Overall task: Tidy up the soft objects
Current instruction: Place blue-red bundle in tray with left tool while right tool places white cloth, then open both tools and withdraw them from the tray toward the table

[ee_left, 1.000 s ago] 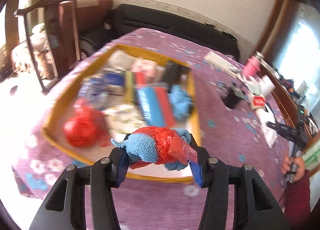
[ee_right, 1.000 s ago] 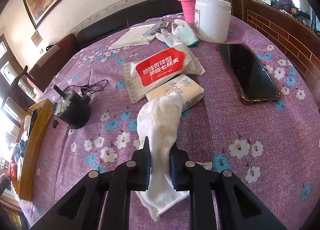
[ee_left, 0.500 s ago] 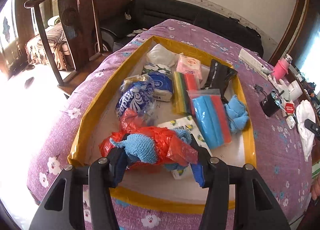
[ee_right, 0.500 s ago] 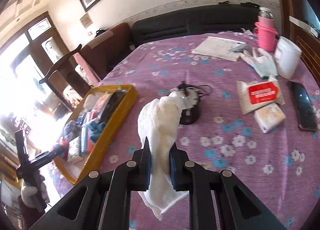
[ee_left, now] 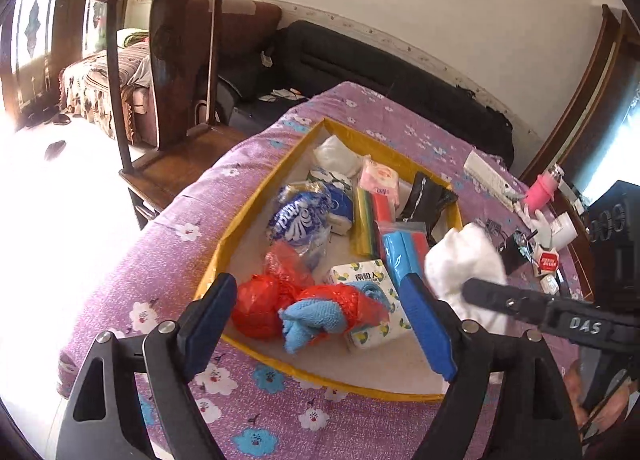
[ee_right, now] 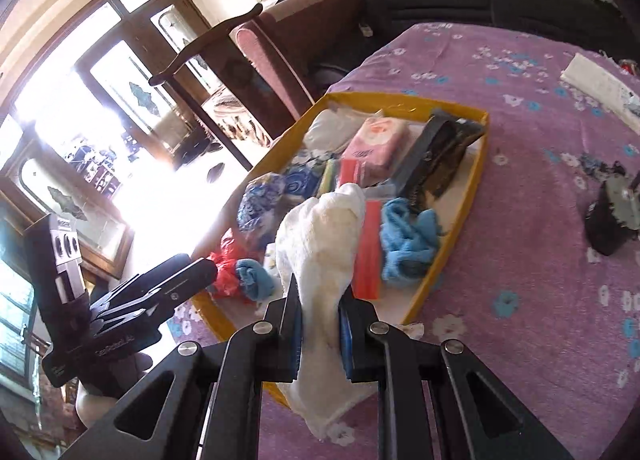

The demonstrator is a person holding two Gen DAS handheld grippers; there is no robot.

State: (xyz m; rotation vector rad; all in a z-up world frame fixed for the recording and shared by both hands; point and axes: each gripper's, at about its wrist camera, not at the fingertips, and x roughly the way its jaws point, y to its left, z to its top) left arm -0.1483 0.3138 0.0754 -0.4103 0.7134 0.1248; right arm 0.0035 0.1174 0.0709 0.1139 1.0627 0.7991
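Hovering over the near end of the shallow yellow-rimmed cardboard tray (ee_left: 240, 216), the left gripper (ee_left: 324, 316) has its blue-padded jaws spread wide apart, nothing between them. Below the gap lies a light-blue knitted cloth wrapped in crinkled red plastic (ee_left: 320, 314), resting inside the tray on a white tissue pack printed with lemons (ee_left: 368, 280) and touching a knotted red plastic bag (ee_left: 260, 310) to its left.

Right gripper (ee_right: 318, 326) is clamped together on a white terry-cloth towel (ee_right: 324, 244). Cloth stands up above the jaws and hangs below them, held above the tray's near right corner. In the left wrist view the same towel shows as a white bulge beside the left gripper's right finger, at the tray's right edge.

Tray contents, from the left wrist view: blue-and-white printed plastic bag (ee_left: 300, 220), flat pack of blue and red cloths in clear wrap (ee_left: 404, 252), pink tissue pack (ee_left: 380, 180), black glossy pouch (ee_left: 428, 200), white bundle (ee_left: 336, 156) at the far end. From the right wrist view, a loose light-blue crumpled cloth (ee_right: 408, 244) lies against the tray's right wall.

Tray sits on a round table under a purple flowered tablecloth (ee_right: 540, 260). Small black gadget with wires (ee_right: 612, 220) sits on the cloth, well apart from the tray. Dark wooden chair (ee_left: 168, 72) stands just beside the table's far left side.
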